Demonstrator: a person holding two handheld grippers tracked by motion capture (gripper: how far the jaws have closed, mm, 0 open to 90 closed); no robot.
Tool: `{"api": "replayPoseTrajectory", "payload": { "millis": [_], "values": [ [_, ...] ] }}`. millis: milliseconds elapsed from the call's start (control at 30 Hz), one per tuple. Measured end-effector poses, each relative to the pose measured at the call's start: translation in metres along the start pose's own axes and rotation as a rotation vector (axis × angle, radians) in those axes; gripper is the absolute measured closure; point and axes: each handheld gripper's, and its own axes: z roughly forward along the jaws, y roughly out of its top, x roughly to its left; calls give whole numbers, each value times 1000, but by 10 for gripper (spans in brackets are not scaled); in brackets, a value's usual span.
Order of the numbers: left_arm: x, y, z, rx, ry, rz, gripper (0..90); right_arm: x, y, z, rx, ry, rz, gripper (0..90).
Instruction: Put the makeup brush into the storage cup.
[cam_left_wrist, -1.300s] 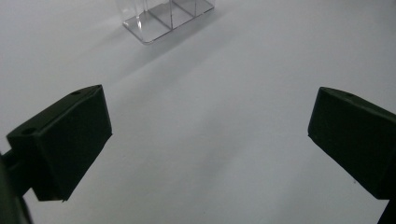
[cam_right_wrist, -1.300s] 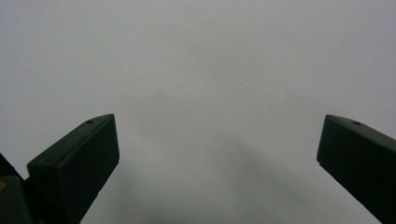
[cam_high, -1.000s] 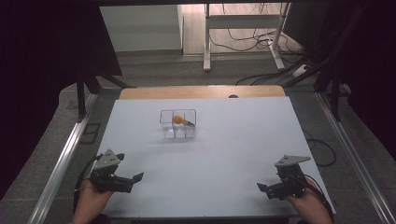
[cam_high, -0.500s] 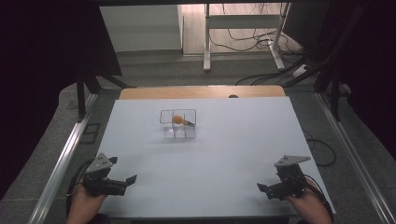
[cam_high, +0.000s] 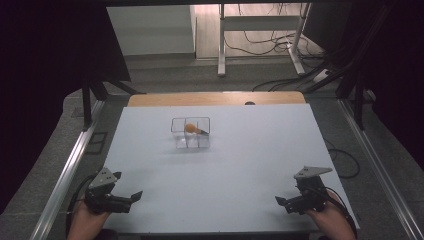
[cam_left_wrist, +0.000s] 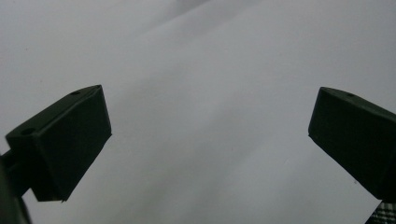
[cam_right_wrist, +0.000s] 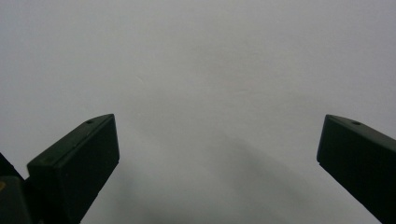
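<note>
Your left gripper (cam_high: 131, 196) sits at the table's (cam_high: 250, 165) near-left corner, lower and farther left than a second ago, when it was raised and a little farther in. It now lies close to the white surface with its fingers (cam_left_wrist: 65, 140) spread wide and nothing between them; the left gripper view looks past both black tips onto bare white table. Your right gripper (cam_high: 281, 202) rests near the near-right corner, where it was a second ago. Its fingers (cam_right_wrist: 79, 158) are likewise wide apart and empty over plain white surface.

The box (cam_high: 190, 133), a clear divided container, stands a little left of the table's middle, toward the far edge and well apart from both grippers. An orange object (cam_high: 190, 128) with a dark end lies in its far part; which compartment holds it cannot be told exactly. The near compartments look empty. Neither box nor object has moved over the last second.

Reading: the left hand's pull-back to the near edge puts both of your grippers in a matched parked pose, open and clear of the work. This suggests either a start position or the close of a step; the pictures cannot settle which. Any handling of the box calls for a long forward reach across the table, most directly from the left.
</note>
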Motion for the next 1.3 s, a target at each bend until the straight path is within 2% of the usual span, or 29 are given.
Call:
{"api": "replayPoseTrajectory", "payload": {
  "millis": [267,400,733,1167,1300],
  "values": [
    [3,-5,-5,-11,27,-7,0,0,0,0,3,-1,1,0],
    [5,-9,-4,15,51,-1,0,0,0,0,4,0,2,0],
    [11,-18,-3,69,75,-13,0,0,0,0,5,-1,3,0],
    [20,-29,3,142,72,-42,0,0,0,0,4,0,1,0],
    [21,-32,4,155,57,-52,0,0,0,0,2,1,-2,0]
  ]
}}
